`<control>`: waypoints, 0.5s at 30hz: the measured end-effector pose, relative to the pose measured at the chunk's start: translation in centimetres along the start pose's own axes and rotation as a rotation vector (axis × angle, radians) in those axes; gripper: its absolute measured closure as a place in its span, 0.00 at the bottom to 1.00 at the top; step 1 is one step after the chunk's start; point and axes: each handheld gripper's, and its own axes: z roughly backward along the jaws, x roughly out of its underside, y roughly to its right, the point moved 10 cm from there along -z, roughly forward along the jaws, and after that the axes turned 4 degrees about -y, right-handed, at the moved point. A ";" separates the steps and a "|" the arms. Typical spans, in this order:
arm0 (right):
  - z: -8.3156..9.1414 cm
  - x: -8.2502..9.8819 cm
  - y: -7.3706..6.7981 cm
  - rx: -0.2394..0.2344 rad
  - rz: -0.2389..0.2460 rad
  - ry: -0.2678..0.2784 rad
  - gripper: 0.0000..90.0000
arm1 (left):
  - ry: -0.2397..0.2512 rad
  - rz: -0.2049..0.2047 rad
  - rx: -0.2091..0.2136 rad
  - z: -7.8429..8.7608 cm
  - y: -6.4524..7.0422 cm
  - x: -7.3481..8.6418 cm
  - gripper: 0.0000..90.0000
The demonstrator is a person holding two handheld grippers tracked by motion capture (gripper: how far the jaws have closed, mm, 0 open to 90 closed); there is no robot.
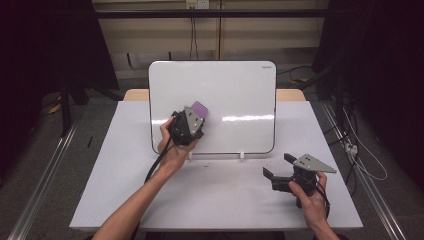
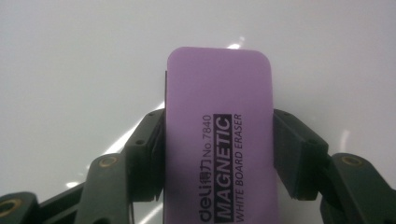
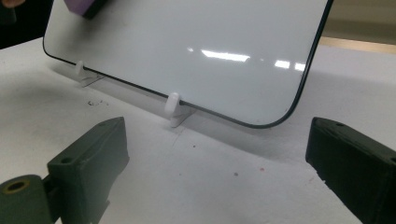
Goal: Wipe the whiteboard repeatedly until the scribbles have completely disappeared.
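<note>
A purple magnetic whiteboard eraser (image 2: 219, 135) sits between the jaws of my left gripper (image 1: 192, 117), which is shut on its two long sides. The eraser (image 1: 200, 108) is held against the left part of the whiteboard (image 1: 235, 95), which leans upright on two white feet. In the left gripper view the board's white surface lies behind the eraser. My right gripper (image 1: 279, 166) rests low over the table at the right front, its jaws open with nothing between them. The right gripper view shows the board's lower edge (image 3: 196, 60) and a corner of the eraser (image 3: 86, 7) at the top left.
The board stands on a white tabletop (image 1: 220, 195) whose front half is bare. White support feet (image 3: 173, 108) hold the board's bottom edge. Small dark crumbs (image 3: 93, 102) lie on the table below the board. Cables (image 1: 367, 160) hang off the right side.
</note>
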 end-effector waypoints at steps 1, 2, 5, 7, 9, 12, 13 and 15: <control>0.0 0.0 0.0 -0.001 -0.002 0.000 0.06 | -0.008 -0.020 0.021 -0.1 1.2 0.2 0.46; -0.1 0.0 0.0 -0.001 0.001 0.000 0.06 | -0.012 -0.035 0.063 -0.2 2.6 0.3 0.46; -0.2 0.1 -0.1 -0.002 -0.002 -0.006 0.06 | -0.022 -0.172 0.074 -0.3 6.1 0.7 0.46; -0.1 0.1 -0.1 -0.005 0.003 -0.007 0.06 | -0.027 -0.189 0.087 -0.3 6.6 0.8 0.46; 0.0 0.2 -0.2 -0.007 0.004 -0.007 0.06 | -0.023 -0.156 0.096 -0.3 5.7 0.7 0.46; 0.0 0.2 0.0 -0.007 -0.001 -0.008 0.06 | -0.014 -0.098 0.056 -0.1 3.0 0.4 0.46; 0.0 0.2 0.0 -0.006 -0.002 -0.008 0.06 | -0.012 -0.087 0.036 0.0 1.9 0.4 0.46; 0.0 0.2 0.0 -0.006 -0.003 -0.006 0.06 | -0.008 -0.039 0.016 0.1 -0.2 0.3 0.46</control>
